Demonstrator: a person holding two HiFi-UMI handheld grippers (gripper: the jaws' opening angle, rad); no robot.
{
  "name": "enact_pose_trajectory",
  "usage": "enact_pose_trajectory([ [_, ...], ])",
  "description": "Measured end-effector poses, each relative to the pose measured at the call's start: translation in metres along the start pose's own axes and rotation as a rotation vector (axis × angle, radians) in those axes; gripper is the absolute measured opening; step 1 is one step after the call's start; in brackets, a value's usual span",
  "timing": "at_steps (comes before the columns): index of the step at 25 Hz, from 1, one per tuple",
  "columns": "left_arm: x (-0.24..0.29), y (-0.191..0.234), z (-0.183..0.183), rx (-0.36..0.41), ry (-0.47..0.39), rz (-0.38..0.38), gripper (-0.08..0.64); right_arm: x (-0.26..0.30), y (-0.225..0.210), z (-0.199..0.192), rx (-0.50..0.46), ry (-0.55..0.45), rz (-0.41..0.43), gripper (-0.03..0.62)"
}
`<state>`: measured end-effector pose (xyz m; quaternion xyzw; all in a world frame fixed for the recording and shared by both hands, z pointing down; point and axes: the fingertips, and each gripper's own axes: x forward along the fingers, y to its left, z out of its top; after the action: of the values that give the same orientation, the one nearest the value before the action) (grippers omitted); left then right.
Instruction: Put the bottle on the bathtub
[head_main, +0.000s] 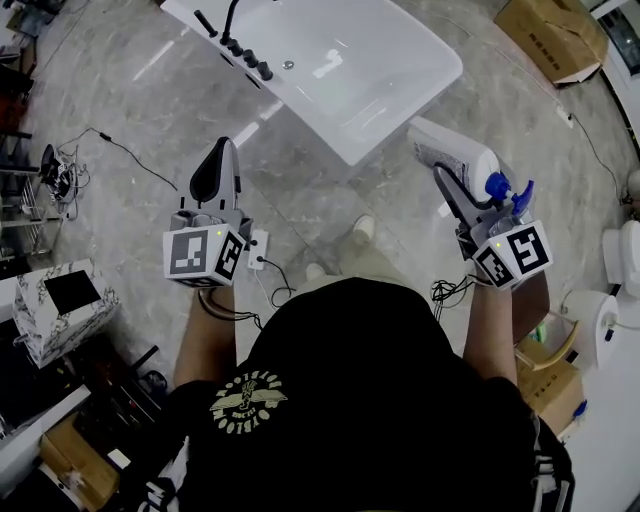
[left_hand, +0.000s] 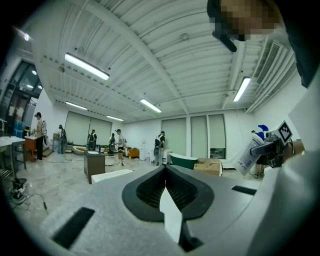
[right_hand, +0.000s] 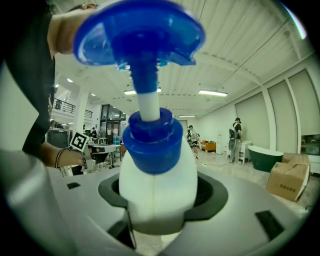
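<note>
In the head view the white bathtub (head_main: 345, 75) stands on the floor ahead of me, with black taps (head_main: 240, 48) along its left rim. My right gripper (head_main: 447, 178) is shut on a white bottle (head_main: 455, 150) with a blue pump top (head_main: 505, 190), held in the air to the right of the tub's near end. In the right gripper view the bottle (right_hand: 157, 190) sits between the jaws of my right gripper (right_hand: 157, 210), its pump head (right_hand: 140, 35) toward the camera. My left gripper (head_main: 222, 150) hangs left of the tub, shut with nothing in it, and in its own view my left gripper (left_hand: 165, 172) has both jaws pressed together.
A cardboard box (head_main: 555, 35) lies at the far right. Cables (head_main: 110, 145) and a power strip (head_main: 258, 248) are on the marble floor. A marbled box (head_main: 60, 305) stands at my left. Several people (left_hand: 120, 145) stand far off. A green tub (right_hand: 267, 157) is in the distance.
</note>
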<state>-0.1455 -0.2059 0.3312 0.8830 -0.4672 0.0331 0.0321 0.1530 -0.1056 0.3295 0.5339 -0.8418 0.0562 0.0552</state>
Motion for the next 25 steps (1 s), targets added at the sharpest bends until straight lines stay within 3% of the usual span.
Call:
enact_pose_trajectory([
  [12, 0.08, -0.03, 0.003, -0.04, -0.003, -0.028, 0.009, 0.029, -0.07, 0.002, -0.003, 0.005, 0.026, 0.265],
  [21, 0.113, -0.047, 0.029, -0.031, -0.058, 0.033, 0.008, 0.041, -0.117, 0.01, -0.023, -0.023, 0.098, 0.265],
  [25, 0.113, -0.046, 0.024, -0.026, -0.034, 0.079, 0.009, 0.052, -0.132, 0.013, -0.017, -0.031, 0.121, 0.265],
])
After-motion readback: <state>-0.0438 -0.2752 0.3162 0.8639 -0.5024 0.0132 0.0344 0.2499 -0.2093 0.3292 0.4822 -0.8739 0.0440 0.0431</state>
